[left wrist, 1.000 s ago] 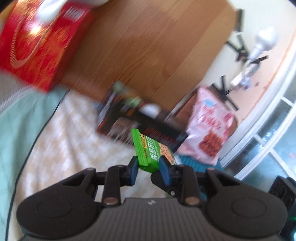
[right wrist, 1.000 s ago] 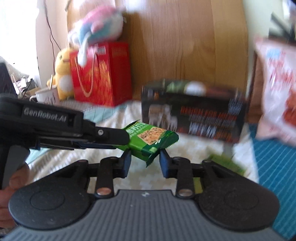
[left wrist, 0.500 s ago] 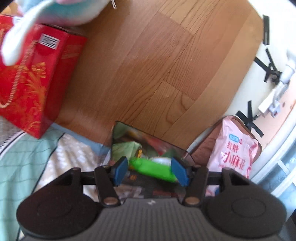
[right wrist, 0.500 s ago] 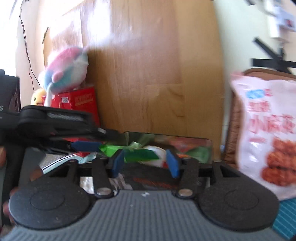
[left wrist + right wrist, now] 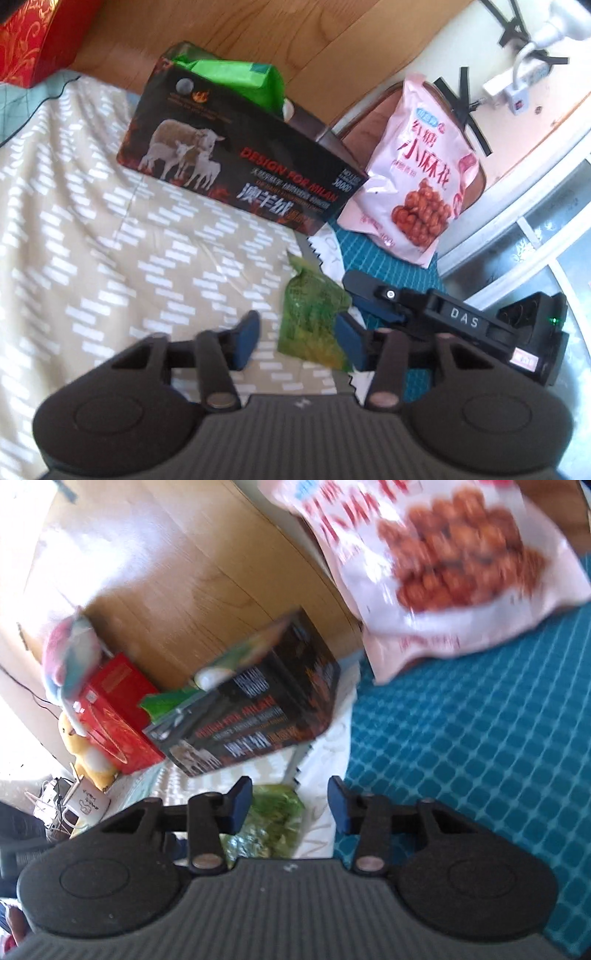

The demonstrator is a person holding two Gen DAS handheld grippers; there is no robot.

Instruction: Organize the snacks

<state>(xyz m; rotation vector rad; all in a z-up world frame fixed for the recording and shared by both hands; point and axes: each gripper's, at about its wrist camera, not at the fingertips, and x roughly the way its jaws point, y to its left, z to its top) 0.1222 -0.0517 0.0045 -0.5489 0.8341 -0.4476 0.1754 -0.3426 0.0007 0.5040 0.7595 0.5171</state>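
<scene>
A black box (image 5: 236,162) printed with sheep stands open on the bed, with a bright green snack pack (image 5: 236,79) sticking out of its top; the box also shows in the right wrist view (image 5: 258,716). A dull green snack pack (image 5: 314,317) lies flat on the patterned sheet in front of it, seen too in the right wrist view (image 5: 273,816). My left gripper (image 5: 295,339) is open, its jaws either side of this pack. My right gripper (image 5: 290,805) is open just above the same pack; its body shows in the left wrist view (image 5: 450,321).
A large pink snack bag (image 5: 417,173) leans at the right of the box. A red gift bag (image 5: 114,716) with plush toys stands left by the wooden headboard (image 5: 332,48). A teal checked cloth (image 5: 480,746) covers the right. A white mug (image 5: 86,805) sits far left.
The bright green pack that my grippers held over the box now sits in the box. Both grippers have opened and dropped back down to the dull green pack on the sheet.
</scene>
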